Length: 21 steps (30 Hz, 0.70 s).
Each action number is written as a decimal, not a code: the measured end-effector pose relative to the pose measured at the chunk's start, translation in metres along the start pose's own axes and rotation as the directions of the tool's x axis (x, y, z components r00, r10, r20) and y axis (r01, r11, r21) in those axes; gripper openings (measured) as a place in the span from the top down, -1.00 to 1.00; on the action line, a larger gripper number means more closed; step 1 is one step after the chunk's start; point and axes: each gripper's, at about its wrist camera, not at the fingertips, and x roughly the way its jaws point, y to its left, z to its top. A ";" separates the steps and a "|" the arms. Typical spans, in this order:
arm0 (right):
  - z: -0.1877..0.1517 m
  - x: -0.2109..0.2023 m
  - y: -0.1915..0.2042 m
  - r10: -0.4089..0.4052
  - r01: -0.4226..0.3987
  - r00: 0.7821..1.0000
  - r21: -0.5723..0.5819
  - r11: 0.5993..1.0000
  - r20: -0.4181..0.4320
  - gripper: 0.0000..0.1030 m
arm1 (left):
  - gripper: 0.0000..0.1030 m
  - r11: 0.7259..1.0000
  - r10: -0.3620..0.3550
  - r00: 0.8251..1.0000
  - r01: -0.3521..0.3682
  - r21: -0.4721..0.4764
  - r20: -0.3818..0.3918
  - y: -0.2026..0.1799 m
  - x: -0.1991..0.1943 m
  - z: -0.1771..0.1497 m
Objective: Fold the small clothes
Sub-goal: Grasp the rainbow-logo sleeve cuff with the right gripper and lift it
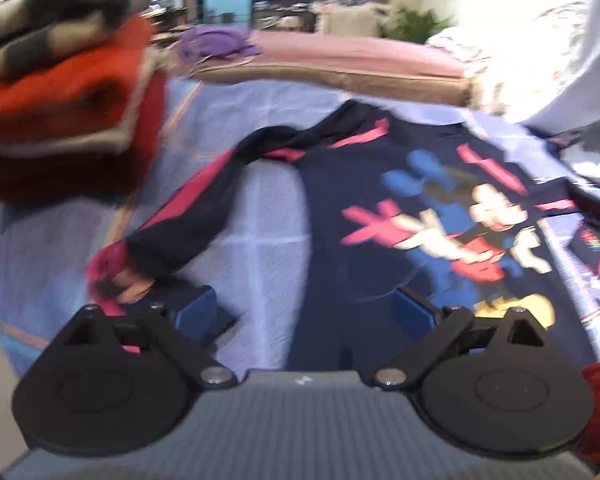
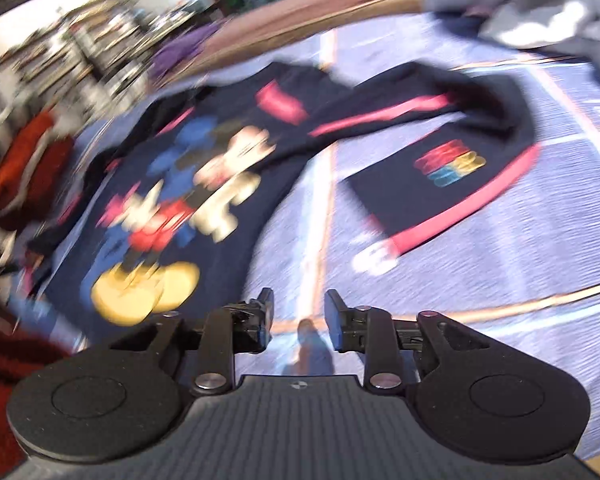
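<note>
Wide-spread and empty, the left gripper (image 1: 306, 306) hovers at the hem of the navy cartoon-print long-sleeved shirt (image 1: 380, 216), spread flat on the blue quilted bed (image 1: 256, 216); its near sleeve trails lower left. Right gripper (image 2: 299, 312), partly open, empty, sits beside the hem.

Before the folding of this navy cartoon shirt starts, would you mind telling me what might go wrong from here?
1. The shirt's left sleeve lies twisted and curved away from the body, so a fold may trap wrinkles.
2. The stack of folded clothes sits near that sleeve; a sweeping left claw might topple it.
3. The right claw, open, is over bare quilt beside the shirt, and both views are blurred, so a hasty grasp might catch the quilt.
</note>
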 end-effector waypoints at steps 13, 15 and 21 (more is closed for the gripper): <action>-0.001 0.076 -0.077 0.078 -0.164 0.982 0.560 0.812 0.174 0.46 | -0.92 0.976 -0.204 0.974 0.210 0.061 -0.095 -0.110 0.052 0.018; -0.001 0.079 -0.080 0.089 -0.175 0.981 0.573 0.801 0.175 0.65 | -0.92 0.969 -0.216 0.971 0.226 0.097 -0.106 -0.125 0.057 0.020; -0.011 0.057 -0.086 0.213 -0.277 0.961 0.569 0.774 0.179 0.81 | -0.95 0.950 -0.246 0.957 0.270 0.158 -0.153 -0.157 0.069 0.019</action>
